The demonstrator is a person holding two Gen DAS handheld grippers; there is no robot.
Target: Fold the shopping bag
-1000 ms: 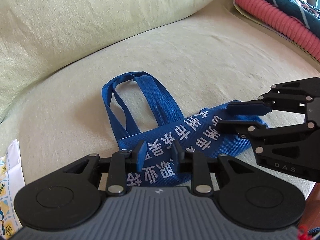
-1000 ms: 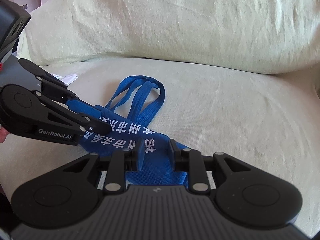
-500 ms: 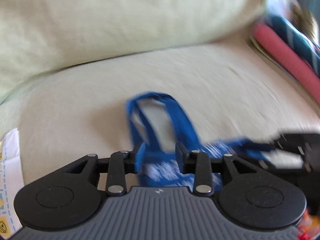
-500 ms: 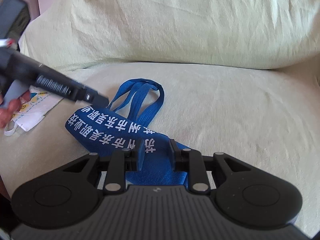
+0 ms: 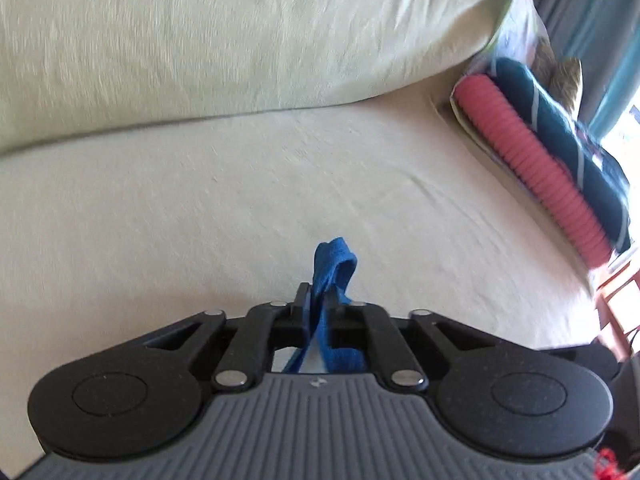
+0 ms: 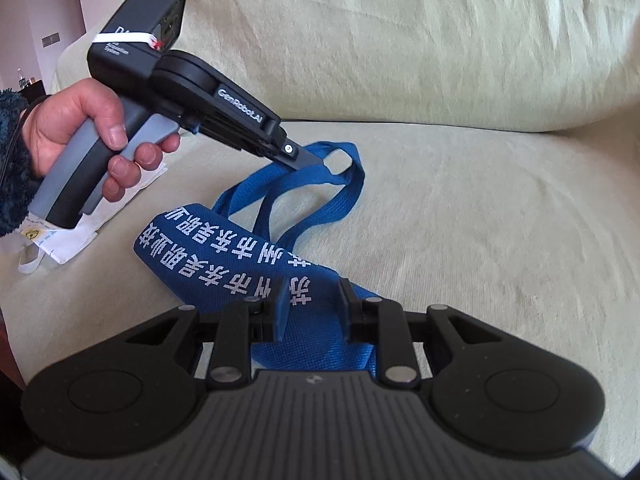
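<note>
Pale green sofa seat (image 6: 480,208) w/ a big matching back cushion (image 6: 400,32) behind it; fabric lightly creased. Landmark = the blue shopping bag (image 6: 240,256), white lettering, lying folded into a band on the seat.

Behind and left of the bag: a white printed packet (image 6: 60,240) flat on the seat, partly hidden by the person's hand (image 6: 76,128) and a dark fuzzy sleeve (image 6: 12,168). Far beyond the bag, at the seat's right end in the left wrist view: a pink ribbed roll (image 5: 532,168) and dark teal striped fabric (image 5: 568,136), stacked against the arm. Bit of pinkish wall (image 6: 40,0) top left in the right wrist view.

Bag's handles (image 6: 320,176) loop out behind the bag twd the back cushion. Left gripper (image 5: 318,300) is at those handles, jaws just been widening, strap between them; pads look loose on it, not pressing. Its body blocks part of the loop. Right gripper (image 6: 312,304) sits over the bag's near end, jaws narrowly apart w/ the folded cloth between; whether they pinch it, can't tell.
</note>
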